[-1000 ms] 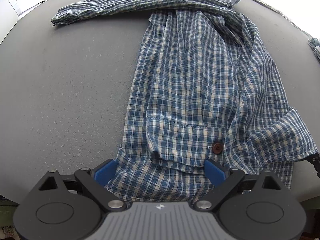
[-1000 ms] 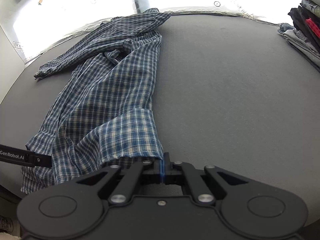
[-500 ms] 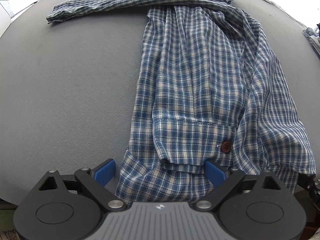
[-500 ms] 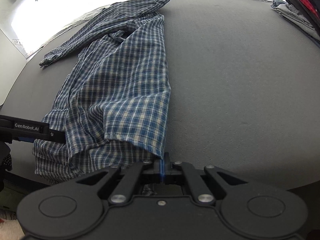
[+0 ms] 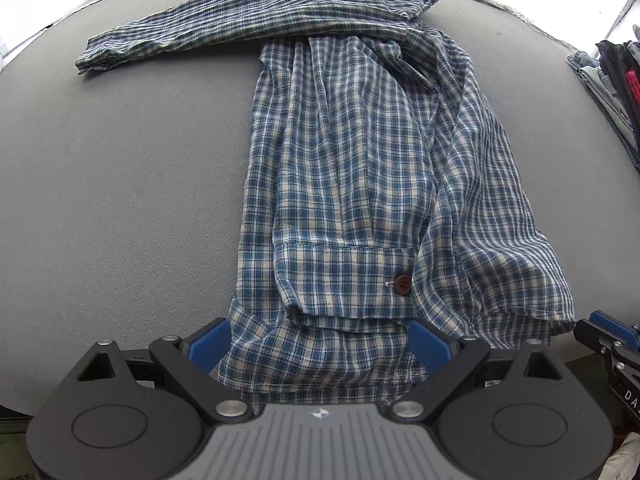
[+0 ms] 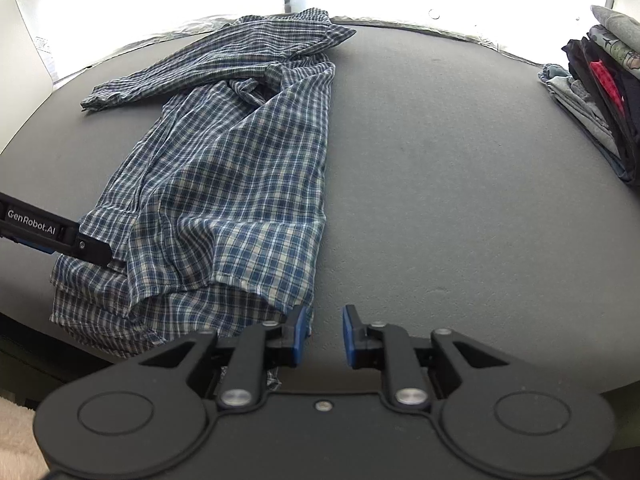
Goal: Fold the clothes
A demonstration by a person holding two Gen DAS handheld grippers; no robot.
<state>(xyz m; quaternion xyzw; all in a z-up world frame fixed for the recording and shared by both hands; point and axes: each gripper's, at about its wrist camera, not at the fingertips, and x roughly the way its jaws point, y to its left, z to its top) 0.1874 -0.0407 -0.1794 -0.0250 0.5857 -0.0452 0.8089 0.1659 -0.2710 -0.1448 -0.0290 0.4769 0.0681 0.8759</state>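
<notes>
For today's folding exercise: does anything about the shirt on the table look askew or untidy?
Yes. The shirt is bunched into a narrow, wrinkled strip. One sleeve sticks out sideways at the far end, and the hem hangs over the near edge of the table. It is not yet a neat fold.

Grey table (image 6: 440, 184), plaid shirt (image 6: 224, 184) spread on it, stacked clothes (image 6: 600, 92) at far edge

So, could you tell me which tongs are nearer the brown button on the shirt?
Left. The left tongs straddle the cuff just below the brown button; the right tongs are opening, empty, beside the shirt's hem.
</notes>
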